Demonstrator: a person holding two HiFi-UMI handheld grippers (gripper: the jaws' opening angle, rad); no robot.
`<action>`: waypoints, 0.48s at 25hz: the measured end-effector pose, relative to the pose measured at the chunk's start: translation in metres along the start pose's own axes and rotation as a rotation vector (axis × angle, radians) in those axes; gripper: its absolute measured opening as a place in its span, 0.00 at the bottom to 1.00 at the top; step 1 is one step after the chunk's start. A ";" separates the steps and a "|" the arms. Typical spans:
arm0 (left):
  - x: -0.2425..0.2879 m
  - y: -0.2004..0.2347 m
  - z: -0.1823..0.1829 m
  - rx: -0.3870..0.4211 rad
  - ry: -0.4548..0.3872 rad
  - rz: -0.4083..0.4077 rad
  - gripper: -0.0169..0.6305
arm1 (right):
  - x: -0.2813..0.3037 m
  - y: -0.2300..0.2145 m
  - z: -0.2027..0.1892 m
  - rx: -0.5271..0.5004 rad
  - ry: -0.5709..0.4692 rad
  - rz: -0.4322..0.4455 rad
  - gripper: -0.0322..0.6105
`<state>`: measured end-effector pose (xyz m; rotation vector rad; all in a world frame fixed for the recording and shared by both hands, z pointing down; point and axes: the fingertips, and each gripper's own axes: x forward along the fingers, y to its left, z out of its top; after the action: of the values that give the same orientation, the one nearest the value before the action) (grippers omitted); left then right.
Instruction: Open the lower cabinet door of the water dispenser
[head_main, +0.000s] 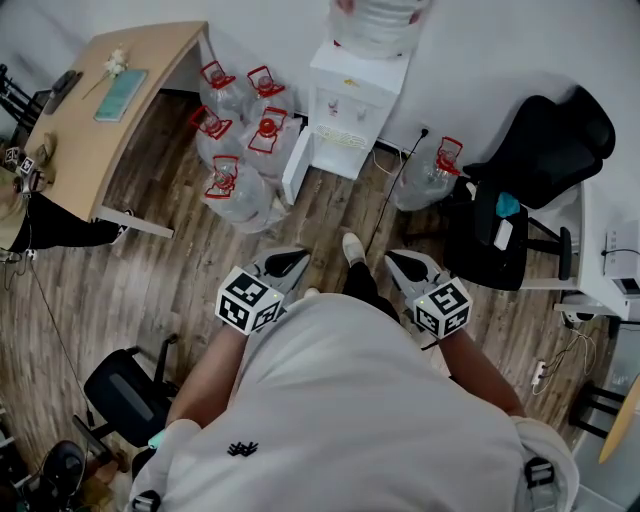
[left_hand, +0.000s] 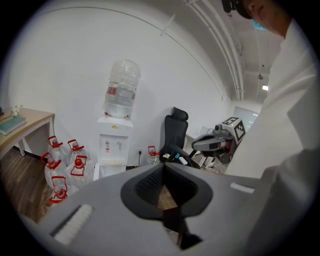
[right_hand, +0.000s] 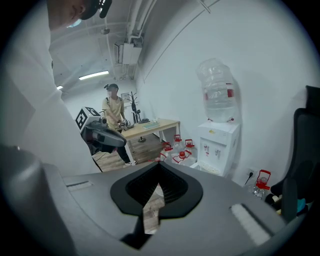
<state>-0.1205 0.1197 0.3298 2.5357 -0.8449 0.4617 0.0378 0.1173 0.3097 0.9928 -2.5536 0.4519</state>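
The water dispenser is white; its bottle is clear, with what may be a red label, and the jugs are clear with red handles. The floor is grey-brown wood-grain planks, the desk pale tan and the chair black. The left gripper and right gripper are grey, with black-and-white square-patterned cubes.

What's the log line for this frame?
left gripper: shut, empty | right gripper: shut, empty | water dispenser: ahead, no contact | lower cabinet door: looks swung open
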 end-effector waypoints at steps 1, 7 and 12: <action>-0.001 0.000 0.000 0.000 -0.001 0.001 0.12 | 0.001 0.001 0.001 -0.002 -0.001 0.003 0.05; -0.009 0.001 -0.007 -0.013 0.004 0.015 0.11 | 0.004 0.009 0.004 -0.015 0.006 0.027 0.05; -0.015 0.003 -0.015 -0.027 0.014 0.028 0.12 | 0.012 0.017 0.002 -0.026 0.021 0.059 0.05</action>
<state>-0.1365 0.1317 0.3372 2.4960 -0.8765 0.4723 0.0171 0.1214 0.3101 0.9013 -2.5692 0.4420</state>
